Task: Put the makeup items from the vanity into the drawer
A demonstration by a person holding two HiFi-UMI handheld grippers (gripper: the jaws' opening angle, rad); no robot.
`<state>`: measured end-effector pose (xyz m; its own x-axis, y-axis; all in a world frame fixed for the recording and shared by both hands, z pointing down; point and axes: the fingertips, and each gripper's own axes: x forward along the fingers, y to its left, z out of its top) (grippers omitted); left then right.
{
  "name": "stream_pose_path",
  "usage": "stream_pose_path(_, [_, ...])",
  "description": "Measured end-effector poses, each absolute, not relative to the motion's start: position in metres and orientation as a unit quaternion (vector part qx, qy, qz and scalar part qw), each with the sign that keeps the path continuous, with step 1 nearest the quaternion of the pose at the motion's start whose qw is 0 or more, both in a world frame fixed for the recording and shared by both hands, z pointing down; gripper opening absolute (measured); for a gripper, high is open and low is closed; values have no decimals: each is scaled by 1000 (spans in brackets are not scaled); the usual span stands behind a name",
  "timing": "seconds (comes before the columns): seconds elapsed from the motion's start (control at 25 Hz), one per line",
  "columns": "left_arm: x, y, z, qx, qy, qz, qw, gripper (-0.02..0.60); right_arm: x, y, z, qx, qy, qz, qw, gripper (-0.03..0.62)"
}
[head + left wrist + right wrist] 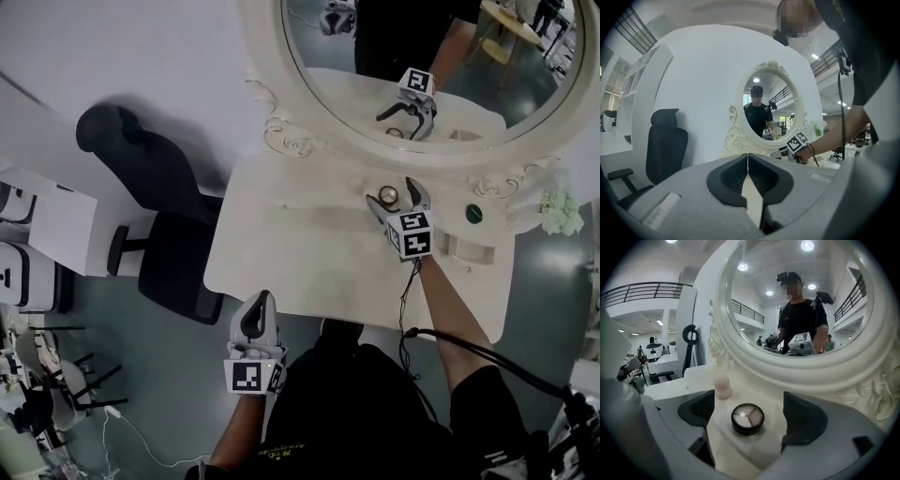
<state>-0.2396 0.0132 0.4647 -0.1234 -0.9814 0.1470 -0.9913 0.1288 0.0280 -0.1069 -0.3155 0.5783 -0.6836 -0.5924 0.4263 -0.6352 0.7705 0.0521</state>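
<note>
The right gripper (396,195) holds its fingers wide, straddling without touching the round compact (747,418) on the bench (300,253) before the mirror (262,56), seemingly lined up to grasp it. The left gripper (257,309), fingers together and empty, hangs off the bench's near edge.

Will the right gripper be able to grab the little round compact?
Likely yes: the right gripper is open, and the compact sits on the vanity between its jaws, with nothing in the way.
</note>
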Motion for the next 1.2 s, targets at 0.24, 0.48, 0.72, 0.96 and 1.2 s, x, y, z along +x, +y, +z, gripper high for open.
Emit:
stream_pose_path(0.24, [-244, 19, 475, 653, -752, 48, 78, 22, -101, -326, 602, 337, -891, 74, 297, 296])
stream_pose_path(0.48, [-239, 12, 474, 658, -747, 44, 76, 22, -100, -324, 615, 327, -870, 111, 352, 244])
stream_pose_path(0.72, [-237, 8, 470, 661, -746, 43, 70, 22, -100, -322, 614, 316, -869, 121, 361, 230])
stream_pose_path(0.96, [-236, -1, 473, 675, -734, 49, 65, 23, -93, -310, 583, 312, -890, 116, 313, 230])
stream_pose_path(1.2, [-210, -31, 472, 718, -692, 41, 62, 22, -50, -298, 518, 344, -899, 86, 257, 229])
